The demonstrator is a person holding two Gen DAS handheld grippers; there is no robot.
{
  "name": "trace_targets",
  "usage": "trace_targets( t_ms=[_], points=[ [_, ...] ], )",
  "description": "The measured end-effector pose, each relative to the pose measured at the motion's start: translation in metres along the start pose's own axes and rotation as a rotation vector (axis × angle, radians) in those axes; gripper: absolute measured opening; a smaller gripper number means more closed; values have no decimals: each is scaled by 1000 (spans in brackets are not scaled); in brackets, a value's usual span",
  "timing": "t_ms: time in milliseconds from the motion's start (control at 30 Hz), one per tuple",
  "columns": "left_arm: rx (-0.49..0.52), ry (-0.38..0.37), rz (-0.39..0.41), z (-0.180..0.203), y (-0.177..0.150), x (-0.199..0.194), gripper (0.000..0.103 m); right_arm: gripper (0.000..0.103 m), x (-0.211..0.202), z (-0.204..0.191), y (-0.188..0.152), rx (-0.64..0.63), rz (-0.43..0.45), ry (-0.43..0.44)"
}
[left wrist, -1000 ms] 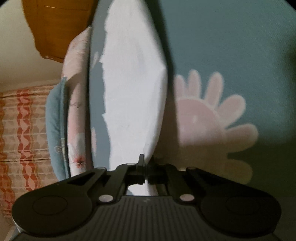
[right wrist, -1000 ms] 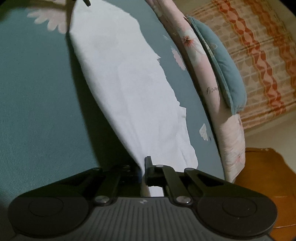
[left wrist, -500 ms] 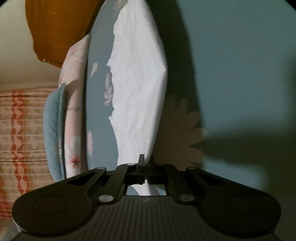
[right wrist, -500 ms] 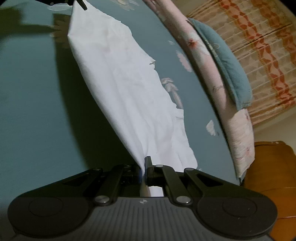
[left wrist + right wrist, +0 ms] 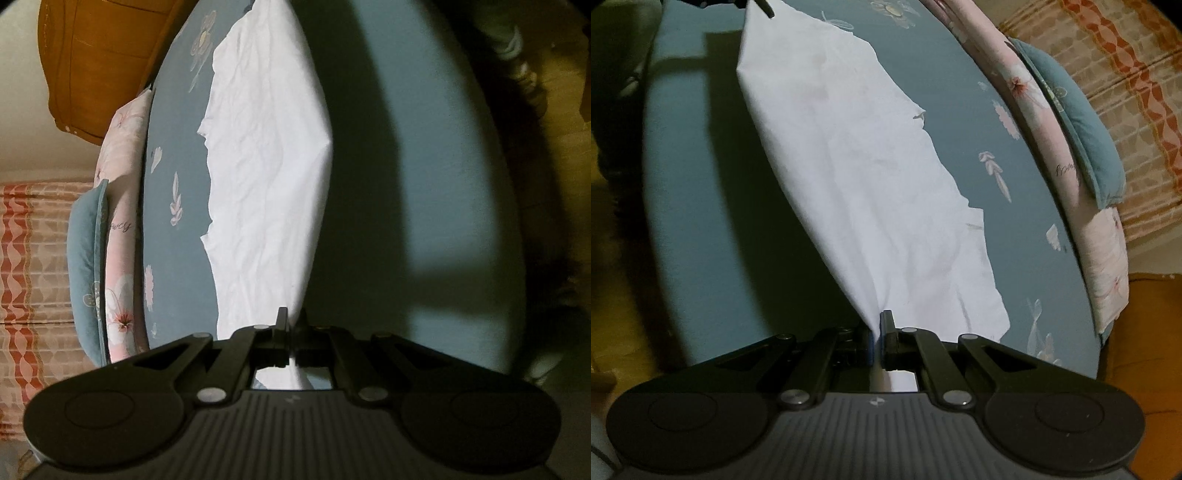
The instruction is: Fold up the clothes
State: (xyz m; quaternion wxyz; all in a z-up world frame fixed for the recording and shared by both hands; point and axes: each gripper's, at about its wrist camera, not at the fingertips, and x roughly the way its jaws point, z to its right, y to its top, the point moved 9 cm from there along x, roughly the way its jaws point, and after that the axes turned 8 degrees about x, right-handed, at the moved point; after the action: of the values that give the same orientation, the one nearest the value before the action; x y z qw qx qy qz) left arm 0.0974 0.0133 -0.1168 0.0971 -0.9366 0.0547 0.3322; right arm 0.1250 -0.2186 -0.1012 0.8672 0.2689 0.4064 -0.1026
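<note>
A white garment (image 5: 269, 155) hangs stretched above the teal bedsheet (image 5: 406, 177), its far edge trailing on the sheet. My left gripper (image 5: 291, 332) is shut on one corner of it at the bottom of the left wrist view. In the right wrist view the same white garment (image 5: 857, 166) runs from my right gripper (image 5: 877, 332), shut on the near corner, up to the left gripper (image 5: 764, 7) at the top edge. The cloth is taut between the two grips and casts a dark shadow on the sheet.
A pink floral pillow (image 5: 118, 229) and a teal pillow (image 5: 86, 266) lie along the bed's far edge, also seen as the pink pillow (image 5: 1034, 92) and teal pillow (image 5: 1078, 129). An orange wooden cabinet (image 5: 99, 62) stands beyond. A patterned mattress (image 5: 1126, 74) lies behind.
Both grippers have pulled back across the bed and risen with the garment; more of the sheet's far, flower-printed part and the bed's near edge now show. Both grips stayed shut.
</note>
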Motion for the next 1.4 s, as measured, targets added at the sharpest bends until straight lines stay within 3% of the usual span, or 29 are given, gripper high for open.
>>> trace_targets(
  t_ms=[100,133,200,333,467,533,600,733,900,1000,1067,1200,1300,1400],
  points=[
    [-6,-24,-5,12,2,-2,3,5,0,-15,-10,-4,-30,33],
    [-10,-42,-9,17,3,-3,12,10,3,-18,-13,-3,-49,48],
    [-18,-107,6,29,5,-9,12,22,3,-21,-19,11,-66,75],
    [-102,-190,1,28,-7,-23,12,25,-15,-17,-24,65,-64,136],
    [-347,-234,19,-4,-18,-33,15,36,-41,13,-16,234,14,192],
    [-476,-249,40,-25,-21,-29,33,42,-41,27,-14,334,39,207],
    [-574,-277,55,-36,-20,-20,44,42,-30,38,-16,436,41,214],
    [-726,-372,71,-35,-13,5,44,42,2,35,-31,560,0,236],
    [-809,-404,34,-1,-20,17,46,43,18,14,-57,614,-42,227],
    [-848,-410,16,-3,-28,13,50,43,7,17,-61,629,-31,223],
    [-822,-390,8,-9,-30,5,50,43,-2,27,-60,640,-14,211],
    [-835,-366,61,-24,-22,-2,62,45,-8,48,-62,750,20,206],
    [-856,-392,78,-26,-13,7,65,45,5,41,-76,820,-36,248],
    [-848,-426,41,-11,-12,17,67,45,15,33,-92,856,-83,254]
  ],
)
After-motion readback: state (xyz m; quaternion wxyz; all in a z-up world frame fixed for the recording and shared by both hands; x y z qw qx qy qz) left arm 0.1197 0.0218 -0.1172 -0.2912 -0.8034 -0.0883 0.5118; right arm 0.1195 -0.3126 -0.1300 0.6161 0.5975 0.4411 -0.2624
